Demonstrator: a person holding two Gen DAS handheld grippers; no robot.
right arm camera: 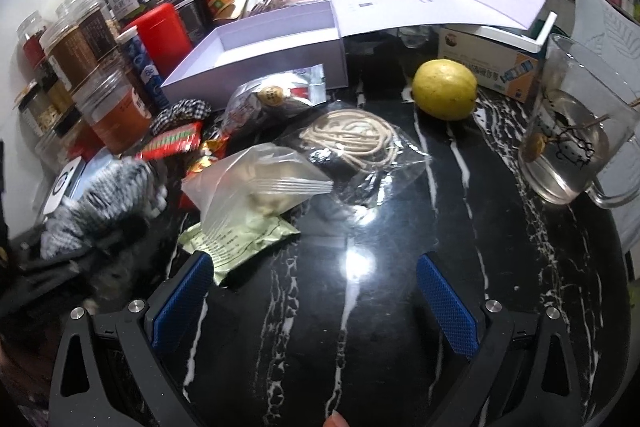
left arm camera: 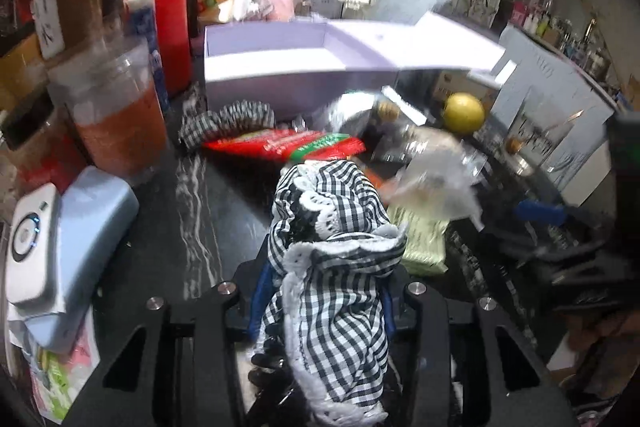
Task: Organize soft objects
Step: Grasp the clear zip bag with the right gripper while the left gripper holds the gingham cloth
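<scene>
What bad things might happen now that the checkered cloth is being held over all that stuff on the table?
1. The checkered cloth bunches loosely in the left gripper, so it might slip out before reaching the open purple box.
2. Hanging ruffles could drag the plastic bag or red packet along.
3. A wide swing may bump the glass mug of water and spill it.

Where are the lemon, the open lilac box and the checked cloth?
lemon (right arm camera: 445, 90): right wrist view, middle of its yellow skin.
open lilac box (right arm camera: 256, 65): right wrist view, its front wall.
checked cloth (left arm camera: 336, 291): left wrist view, the gingham fabric just beyond the jaws.
</scene>
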